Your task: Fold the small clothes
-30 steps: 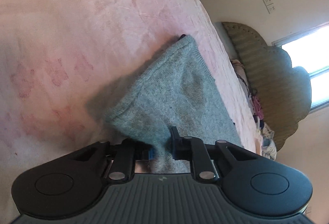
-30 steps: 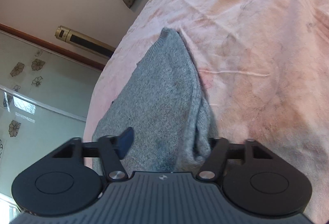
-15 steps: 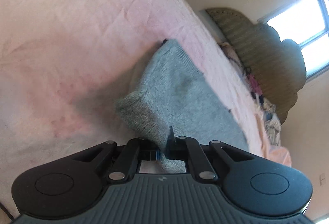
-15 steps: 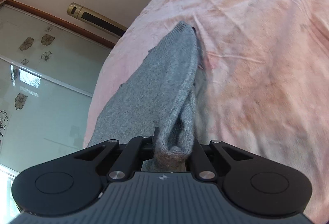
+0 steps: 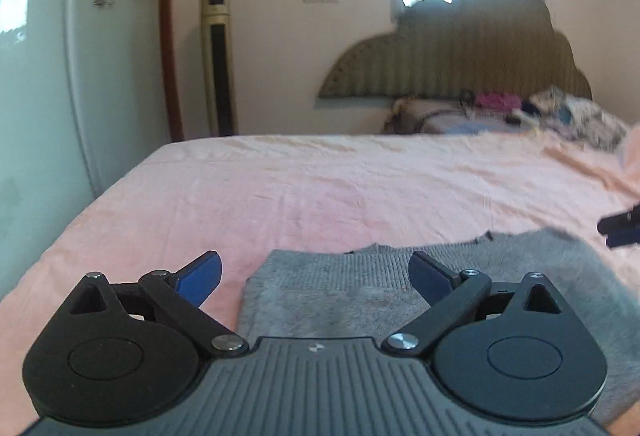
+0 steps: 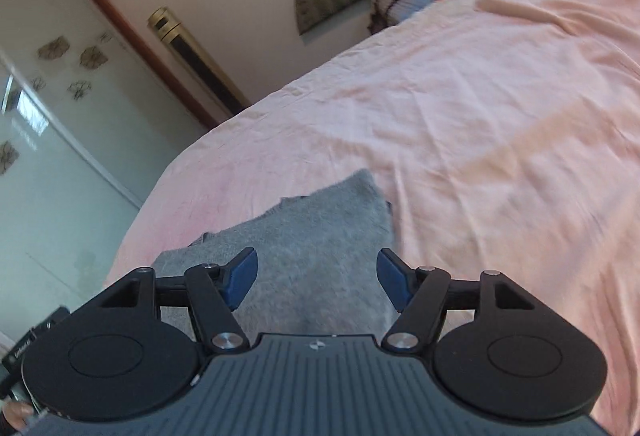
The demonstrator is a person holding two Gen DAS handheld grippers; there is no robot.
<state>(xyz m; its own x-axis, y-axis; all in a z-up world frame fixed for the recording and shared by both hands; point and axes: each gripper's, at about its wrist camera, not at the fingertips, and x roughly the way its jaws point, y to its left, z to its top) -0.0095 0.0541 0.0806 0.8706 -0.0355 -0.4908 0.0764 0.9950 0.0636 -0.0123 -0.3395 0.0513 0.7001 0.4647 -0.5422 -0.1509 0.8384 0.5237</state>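
Your left gripper (image 5: 314, 278) and right gripper (image 6: 316, 278) have just been opening; jaws apart, nothing between them, above the grey sweater (image 6: 320, 232) lying folded on the pink bedsheet (image 6: 460, 116)

You had almost nothing readable in front of you. The only mark was a small pale emblem, a sign rather than letters, on the ribbed grey body behind the left gripper (image 5: 315, 281), and the same emblem sat behind the right gripper (image 6: 316, 279). A small label (image 6: 22, 350) showed on a black part at the lower left of the right wrist view, but its print was too small to make out.
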